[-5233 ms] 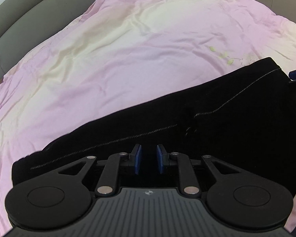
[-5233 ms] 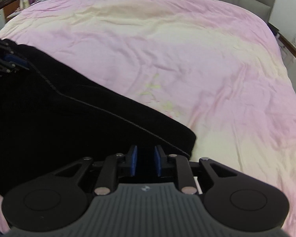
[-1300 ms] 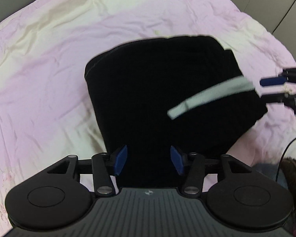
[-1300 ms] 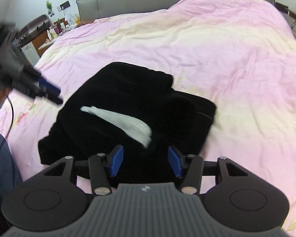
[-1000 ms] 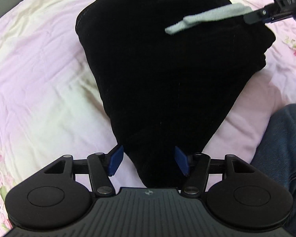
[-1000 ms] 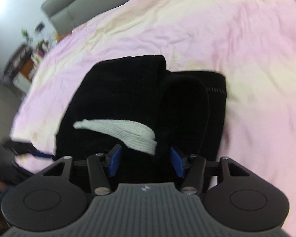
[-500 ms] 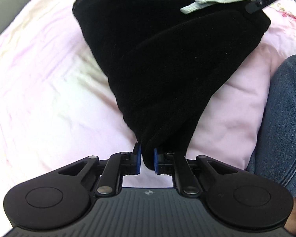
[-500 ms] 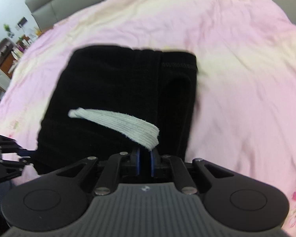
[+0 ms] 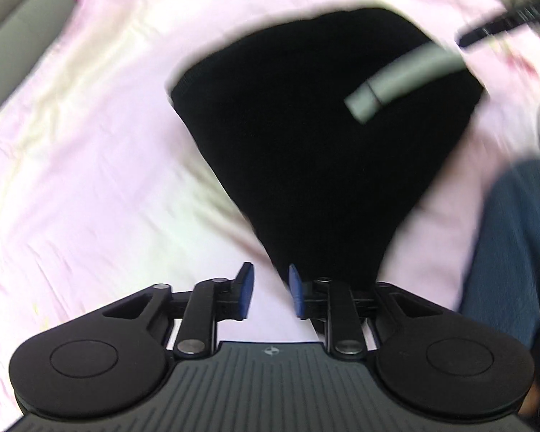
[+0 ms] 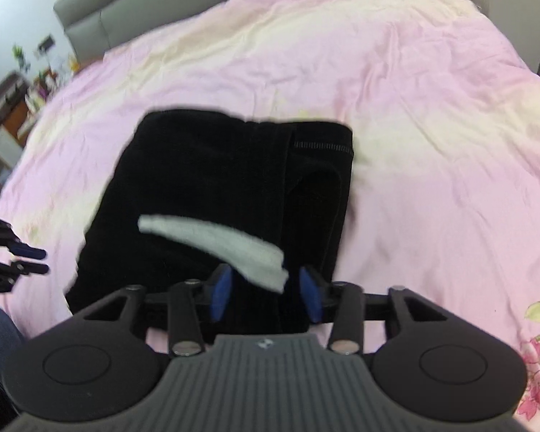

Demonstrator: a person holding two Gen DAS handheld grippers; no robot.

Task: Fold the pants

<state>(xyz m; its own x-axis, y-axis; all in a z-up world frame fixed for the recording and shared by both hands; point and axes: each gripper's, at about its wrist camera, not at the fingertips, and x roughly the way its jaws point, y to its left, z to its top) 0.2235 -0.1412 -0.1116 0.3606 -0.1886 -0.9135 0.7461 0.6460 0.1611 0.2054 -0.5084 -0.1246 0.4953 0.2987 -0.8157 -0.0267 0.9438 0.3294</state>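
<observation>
The black pants (image 9: 316,136) lie folded into a compact bundle on the pink bedsheet (image 9: 90,165); they also show in the right wrist view (image 10: 212,194). A white drawstring strip (image 10: 216,241) lies across the top of them, also visible in the left wrist view (image 9: 403,79). My left gripper (image 9: 268,289) is open at the bundle's near corner, holding nothing. My right gripper (image 10: 266,293) is open over the near edge, with the strip's end between the pads but not gripped. The left gripper's fingers (image 10: 25,252) show at the left edge of the right wrist view.
A grey headboard (image 10: 100,10) stands at the far end of the bed. A bedside shelf with small items (image 10: 28,82) is at far left. The person's jeans-clad leg (image 9: 511,244) is at the right, beside the bed edge.
Both grippers were shut on the pants' near edge half a second ago and have opened and let go. The bundle now rests on the sheet.
</observation>
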